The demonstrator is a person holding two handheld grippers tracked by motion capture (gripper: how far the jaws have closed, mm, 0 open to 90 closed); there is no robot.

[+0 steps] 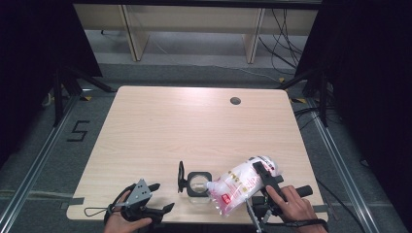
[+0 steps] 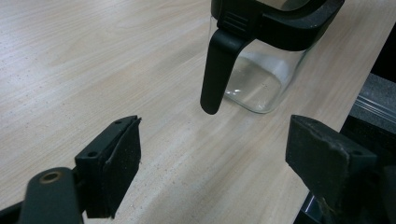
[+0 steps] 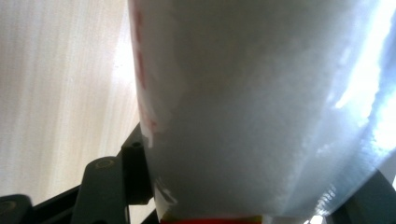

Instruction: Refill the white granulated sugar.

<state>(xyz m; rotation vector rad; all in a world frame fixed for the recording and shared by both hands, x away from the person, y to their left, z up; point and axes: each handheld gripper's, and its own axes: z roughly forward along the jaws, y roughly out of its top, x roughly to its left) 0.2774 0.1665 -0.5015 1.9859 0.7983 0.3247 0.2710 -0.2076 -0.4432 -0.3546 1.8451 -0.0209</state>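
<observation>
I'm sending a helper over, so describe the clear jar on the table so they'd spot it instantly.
On the light wooden table, look at the near edge, about midway. The jar stands there: clear glass with a square black collar and its black lid swung open to the left. It sits beside the white bag that the right gripper holds tilted toward it.

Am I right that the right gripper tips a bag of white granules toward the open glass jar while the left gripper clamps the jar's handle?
Not quite. The left gripper is open and apart from the jar, as the left gripper view shows. The right gripper does tip the bag toward it.
</observation>
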